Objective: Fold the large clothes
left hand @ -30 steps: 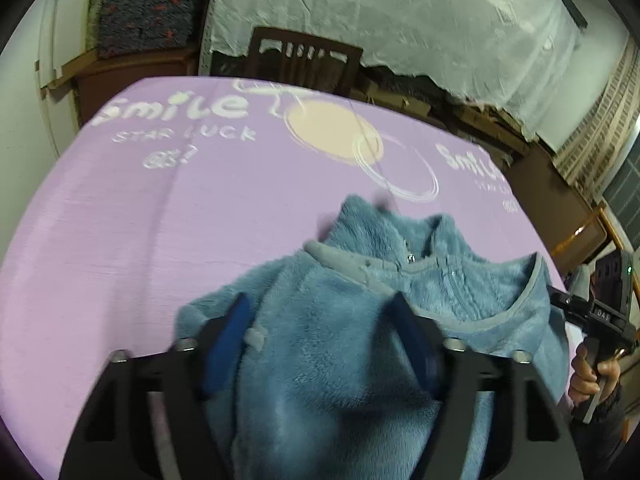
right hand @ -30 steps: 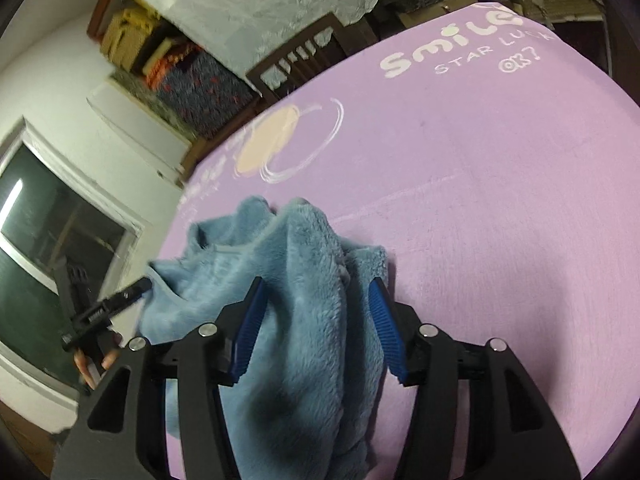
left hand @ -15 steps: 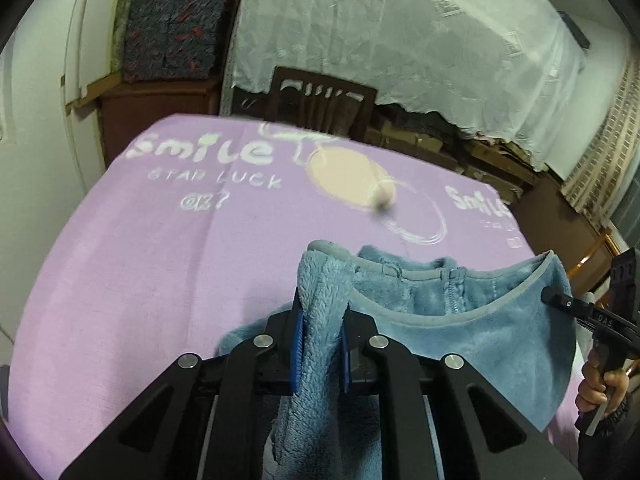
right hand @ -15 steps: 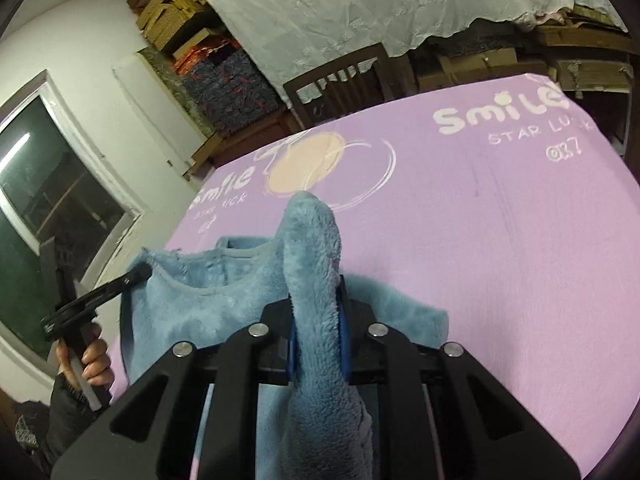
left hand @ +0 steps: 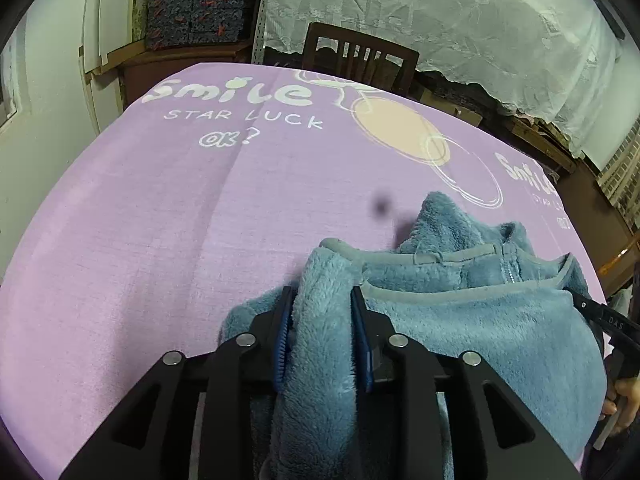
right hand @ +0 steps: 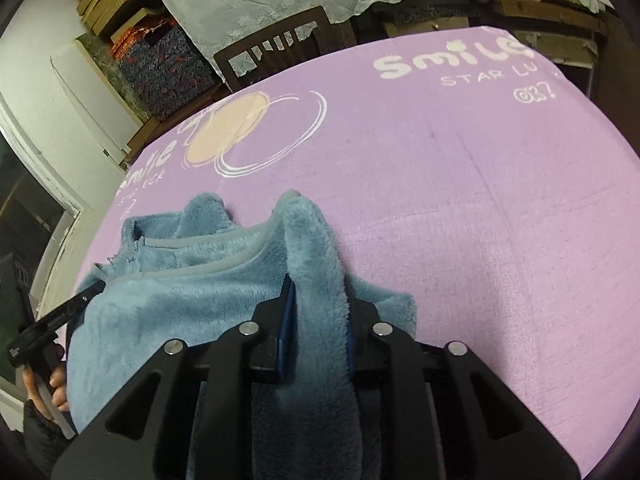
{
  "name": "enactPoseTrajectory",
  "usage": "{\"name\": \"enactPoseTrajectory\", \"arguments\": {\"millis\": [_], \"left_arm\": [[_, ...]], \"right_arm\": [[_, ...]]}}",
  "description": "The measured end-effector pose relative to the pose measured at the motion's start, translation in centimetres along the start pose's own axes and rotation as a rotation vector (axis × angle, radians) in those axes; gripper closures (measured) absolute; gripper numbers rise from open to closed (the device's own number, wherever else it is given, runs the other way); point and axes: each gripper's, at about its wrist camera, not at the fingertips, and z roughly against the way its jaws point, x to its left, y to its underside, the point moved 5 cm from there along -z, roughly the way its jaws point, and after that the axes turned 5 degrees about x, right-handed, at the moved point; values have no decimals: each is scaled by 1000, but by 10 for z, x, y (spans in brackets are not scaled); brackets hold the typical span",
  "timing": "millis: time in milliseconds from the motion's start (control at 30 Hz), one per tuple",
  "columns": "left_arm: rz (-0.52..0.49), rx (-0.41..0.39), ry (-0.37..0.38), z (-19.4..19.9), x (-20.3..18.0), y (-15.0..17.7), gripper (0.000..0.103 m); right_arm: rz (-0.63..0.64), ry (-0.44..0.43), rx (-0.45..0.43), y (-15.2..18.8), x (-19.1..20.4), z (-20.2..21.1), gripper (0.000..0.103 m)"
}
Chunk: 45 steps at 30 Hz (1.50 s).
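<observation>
Carrying the blue fleece (left hand: pixel 480 336) out over the purple sheet (left hand: pixel 160 240), toward 12 o'clock: left gripper (left hand: pixel 322 320) and right gripper (right hand: pixel 316 316) each clamped on a bunched edge, open a second ago. Fold underway, I judge; collar lies at 1 o'clock.

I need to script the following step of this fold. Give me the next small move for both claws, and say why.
Probably carry both claws forward together, laying the lifted edge over the collar end. The left claw and right claw each pinch a raised fold of the fluffy blue fleece jacket, with a trimmed edge stretched between them, while the collar end rests on the purple printed tablecloth.
</observation>
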Motion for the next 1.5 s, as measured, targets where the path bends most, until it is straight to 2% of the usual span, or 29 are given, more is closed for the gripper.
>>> {"name": "enactPoseTrajectory", "arguments": {"millis": [133,167,233,300,367,467,667,867,1033,1133,1200,1333,1500], "left_arm": [[4,9,-14,-1,0,-1,69],[1,16,-31,0,-2,-2,66],[-7,18,-80,7,-4,-3,56],[-33,-12,-114,27,-10,-1,50],[-73,-52,-120,52,-20,3,45],[-114,-92,-124,84,-35,13,41],[-174,-96,-65,112,-78,54,37],[-165,-46,-17,97,-99,78,36],[-149,20,-30,70,-92,94,35],[-168,4,-35,61,-88,101,29],[-203,-22,-71,58,-92,106,27],[-237,-59,-139,55,-98,113,26],[-232,-59,-125,55,-96,112,26]], "right_arm": [[-33,-41,12,-2,-5,0,81],[-37,-48,20,-3,-6,0,81],[-70,-68,45,-4,-7,2,74],[-145,-93,62,-5,-11,15,67],[-161,-97,25,-7,-9,33,61],[-116,-51,-44,-3,1,67,61],[34,-69,-92,35,57,107,61],[174,-73,-61,77,112,104,61],[215,-51,17,105,126,76,61],[201,-47,77,116,116,57,63],[186,-69,91,119,109,49,63],[238,-60,67,128,110,48,63],[257,-66,35,134,108,48,63]]}}
